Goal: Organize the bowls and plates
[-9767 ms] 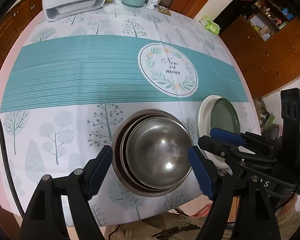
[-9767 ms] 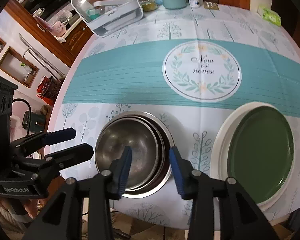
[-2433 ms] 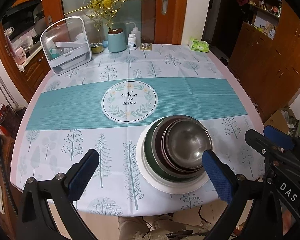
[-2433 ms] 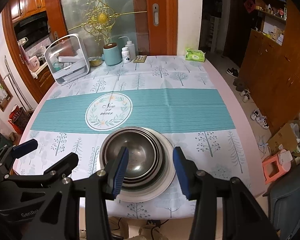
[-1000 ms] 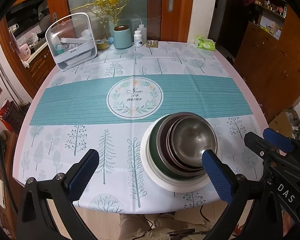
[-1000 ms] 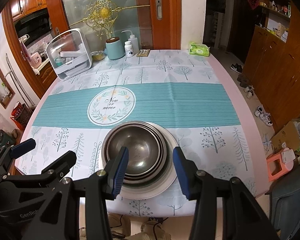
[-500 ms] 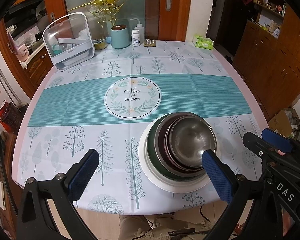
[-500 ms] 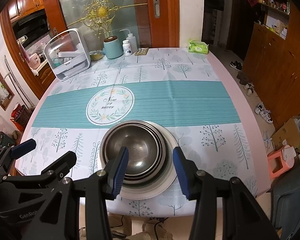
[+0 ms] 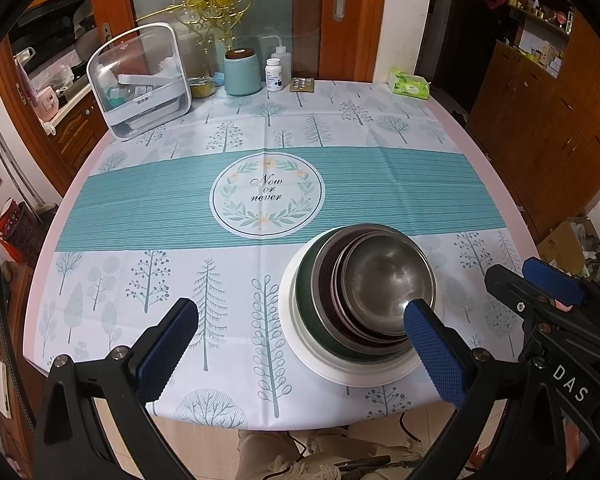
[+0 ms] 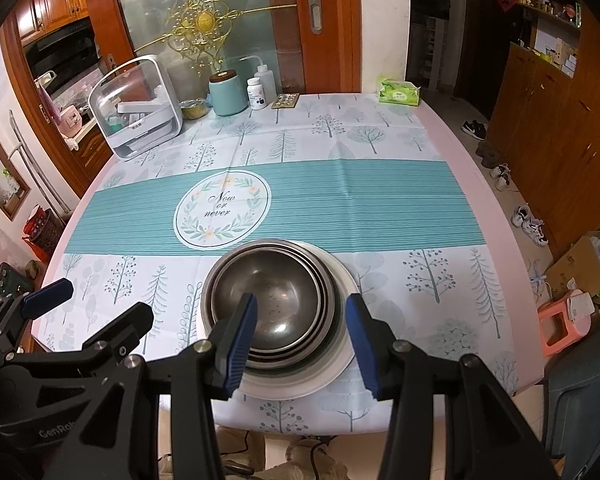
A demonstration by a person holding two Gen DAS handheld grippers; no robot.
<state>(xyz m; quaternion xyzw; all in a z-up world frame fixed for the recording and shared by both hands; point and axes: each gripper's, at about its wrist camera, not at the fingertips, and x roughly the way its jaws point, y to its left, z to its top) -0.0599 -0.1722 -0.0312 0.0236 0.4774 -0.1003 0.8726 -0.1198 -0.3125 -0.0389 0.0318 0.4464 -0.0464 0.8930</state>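
Nested round steel bowls (image 10: 270, 300) on white plate (image 10: 342, 356); left gripper (image 9: 300, 346) and right gripper (image 10: 302, 340) both agape, empty

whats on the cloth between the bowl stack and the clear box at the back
Nothing stands there: only bare tablecloth with its wreath print between the bowls and the box, clearest in the right wrist view.
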